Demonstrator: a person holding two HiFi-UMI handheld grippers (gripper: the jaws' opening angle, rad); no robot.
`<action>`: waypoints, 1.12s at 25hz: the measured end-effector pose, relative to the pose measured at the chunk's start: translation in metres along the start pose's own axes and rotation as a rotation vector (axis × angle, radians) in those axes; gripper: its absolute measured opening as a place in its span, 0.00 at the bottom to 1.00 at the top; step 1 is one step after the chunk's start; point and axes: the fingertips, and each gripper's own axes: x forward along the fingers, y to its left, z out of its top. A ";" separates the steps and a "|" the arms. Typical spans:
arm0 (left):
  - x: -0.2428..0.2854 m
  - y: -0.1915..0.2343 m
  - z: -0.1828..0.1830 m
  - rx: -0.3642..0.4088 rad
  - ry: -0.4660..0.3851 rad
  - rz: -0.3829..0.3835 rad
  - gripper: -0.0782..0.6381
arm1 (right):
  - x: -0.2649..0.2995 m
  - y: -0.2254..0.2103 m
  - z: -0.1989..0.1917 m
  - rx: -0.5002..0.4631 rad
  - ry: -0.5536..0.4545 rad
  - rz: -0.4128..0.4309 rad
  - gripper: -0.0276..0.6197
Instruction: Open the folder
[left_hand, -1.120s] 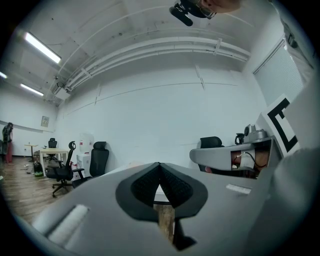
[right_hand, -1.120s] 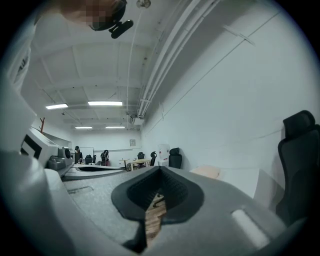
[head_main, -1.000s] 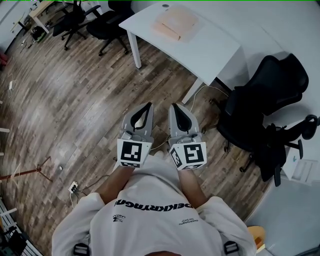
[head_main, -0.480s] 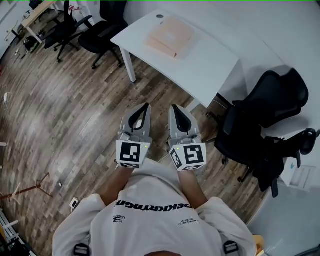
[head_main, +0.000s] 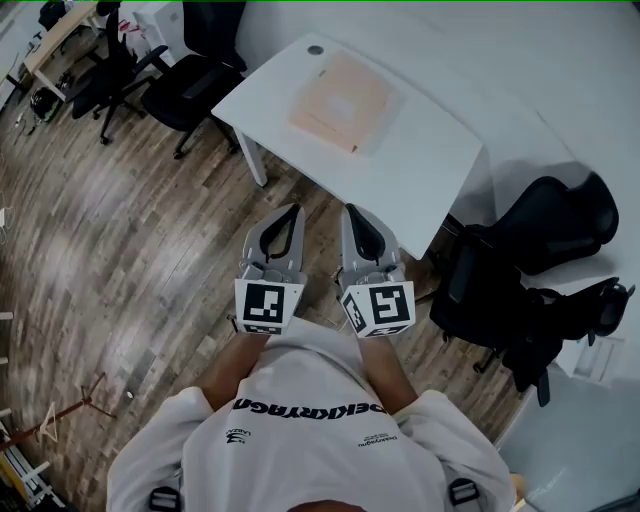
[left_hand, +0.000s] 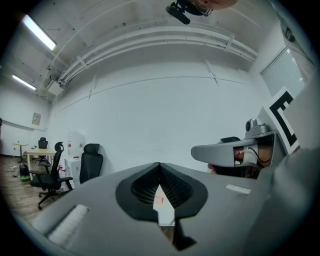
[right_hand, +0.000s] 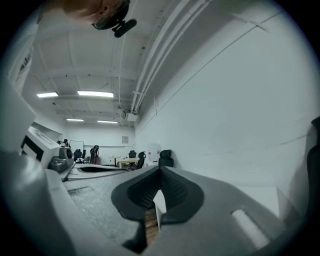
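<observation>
A pale peach folder (head_main: 340, 103) lies flat and closed on the white table (head_main: 430, 140) at the top of the head view. My left gripper (head_main: 296, 209) and right gripper (head_main: 350, 210) are held side by side in front of the person's chest, pointing level toward the table's near edge and short of it. Both are shut with nothing in them. In the left gripper view the jaw tips of the left gripper (left_hand: 160, 165) meet, and a peach sliver of the folder (left_hand: 159, 200) shows through the slot below them. The right gripper (right_hand: 160, 169) looks the same.
A black office chair (head_main: 530, 250) stands right of the table, with another (head_main: 190, 85) at its left end. A small dark round thing (head_main: 316, 50) sits on the table's far corner. Wooden floor (head_main: 120, 240) spreads to the left. A white wall runs behind the table.
The table and folder have come nearer and slid down the head view as the person walked toward them. Both grippers stayed side by side and shut.
</observation>
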 end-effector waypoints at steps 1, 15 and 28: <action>0.011 0.009 0.000 -0.002 0.003 -0.005 0.10 | 0.013 -0.003 0.000 0.003 0.004 -0.005 0.04; 0.132 0.117 -0.004 -0.023 0.033 -0.092 0.10 | 0.169 -0.033 0.002 0.007 0.044 -0.091 0.04; 0.198 0.151 -0.028 -0.053 0.080 -0.114 0.10 | 0.234 -0.069 -0.015 0.014 0.095 -0.122 0.04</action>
